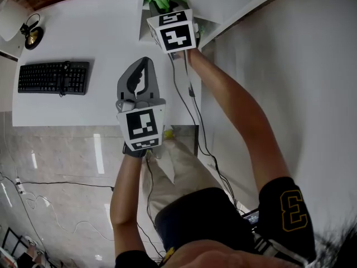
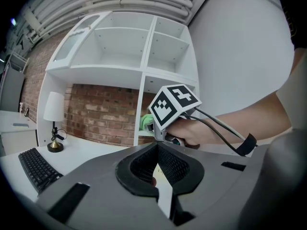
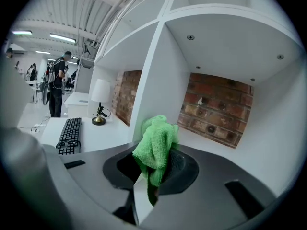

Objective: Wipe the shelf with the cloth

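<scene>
Tongs of the right gripper are clamped on a bunched green cloth at the mouth of a lower compartment of the white shelving unit. The left gripper, its tongs closed on nothing, hangs over the white table. Whether the cloth touches the compartment's floor cannot be told. The likeliest trouble lies in the grip: only a fold of the wad looks pinched, and friction on a long stroke across the board could drag it free. Pressed too low, the hard tips rather than the fabric may meet the paint. So small a bunch would also cover only a narrow strip, leaving the corners by the brick back wall unwiped. A black cable trailing from the right gripper could snag on the table's edge.
</scene>
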A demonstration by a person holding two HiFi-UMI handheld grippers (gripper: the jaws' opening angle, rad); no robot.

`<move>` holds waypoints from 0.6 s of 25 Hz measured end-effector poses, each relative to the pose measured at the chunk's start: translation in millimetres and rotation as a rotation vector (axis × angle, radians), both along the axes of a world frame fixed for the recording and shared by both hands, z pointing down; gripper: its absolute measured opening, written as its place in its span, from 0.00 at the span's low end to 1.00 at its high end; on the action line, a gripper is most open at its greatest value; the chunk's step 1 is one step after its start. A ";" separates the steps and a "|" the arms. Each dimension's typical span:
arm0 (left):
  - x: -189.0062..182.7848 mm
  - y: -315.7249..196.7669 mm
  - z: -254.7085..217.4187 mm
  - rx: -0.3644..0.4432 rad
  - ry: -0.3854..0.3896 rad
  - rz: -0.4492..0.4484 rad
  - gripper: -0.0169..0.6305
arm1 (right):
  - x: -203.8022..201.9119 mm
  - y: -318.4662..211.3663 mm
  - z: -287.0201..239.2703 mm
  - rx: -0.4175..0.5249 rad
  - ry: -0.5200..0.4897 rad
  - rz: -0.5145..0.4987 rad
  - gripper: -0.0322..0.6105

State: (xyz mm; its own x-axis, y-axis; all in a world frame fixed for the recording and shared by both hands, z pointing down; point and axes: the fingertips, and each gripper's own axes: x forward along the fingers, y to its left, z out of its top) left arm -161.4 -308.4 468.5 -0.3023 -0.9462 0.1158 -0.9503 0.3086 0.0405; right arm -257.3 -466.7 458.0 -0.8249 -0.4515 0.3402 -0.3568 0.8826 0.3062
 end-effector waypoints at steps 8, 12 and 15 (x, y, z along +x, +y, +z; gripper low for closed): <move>12.9 -14.2 1.9 -0.002 0.003 0.030 0.05 | 28.8 -23.4 -0.3 0.015 -0.008 0.041 0.12; 16.5 -18.4 -0.1 -0.002 -0.004 0.041 0.05 | 41.3 -34.1 -0.9 0.017 -0.009 0.065 0.12; 16.2 -19.1 1.1 -0.004 -0.005 0.043 0.05 | 48.1 -40.1 -0.3 0.018 -0.010 0.079 0.12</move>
